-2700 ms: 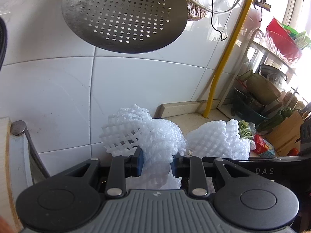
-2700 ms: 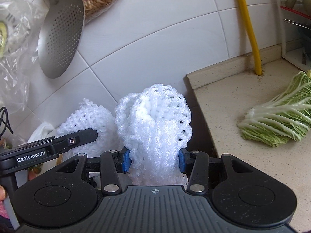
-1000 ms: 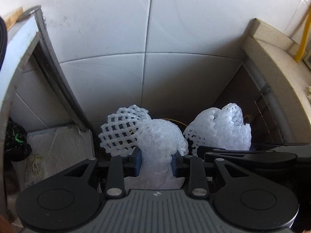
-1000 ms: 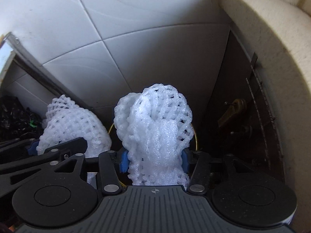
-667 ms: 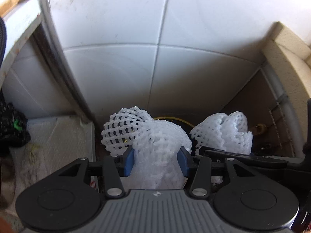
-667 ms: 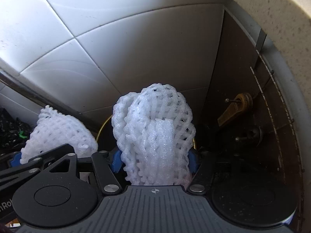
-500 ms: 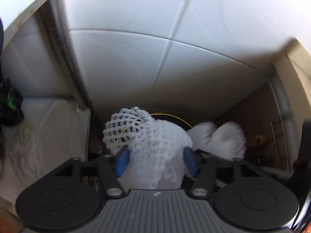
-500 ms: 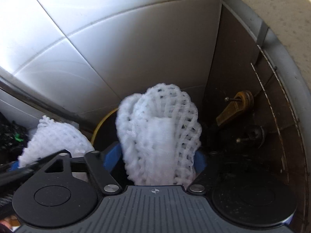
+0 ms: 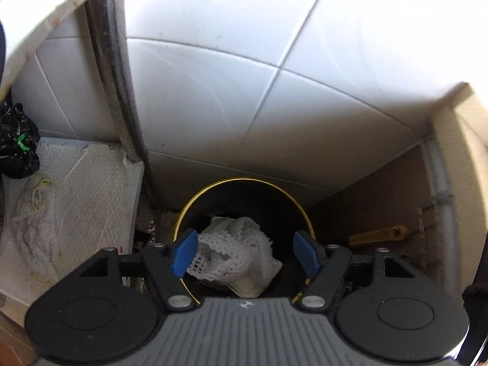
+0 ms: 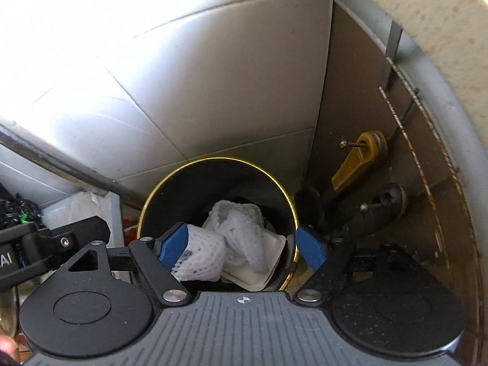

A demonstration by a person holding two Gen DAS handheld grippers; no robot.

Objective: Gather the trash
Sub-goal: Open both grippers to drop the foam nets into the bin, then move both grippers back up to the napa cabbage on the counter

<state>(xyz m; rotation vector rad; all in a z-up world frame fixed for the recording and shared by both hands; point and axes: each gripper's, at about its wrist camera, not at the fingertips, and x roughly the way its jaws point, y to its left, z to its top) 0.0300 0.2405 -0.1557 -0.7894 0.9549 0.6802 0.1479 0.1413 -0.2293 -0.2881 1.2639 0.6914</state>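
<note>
A black trash bin with a gold rim stands on the floor against the white tiled wall. White foam fruit nets lie inside it on top of a pale tray-like piece. My left gripper is open and empty above the bin mouth. My right gripper is open and empty above the same bin. The left gripper's body shows at the left edge of the right wrist view.
A white foam mat with a grey rag lies left of the bin, with a black bag behind it. A brown cabinet side with a yellow valve handle stands right of the bin, under the counter edge.
Both grippers came down from the counter to the bin, opened, and the two foam nets dropped out of them into the bin.
</note>
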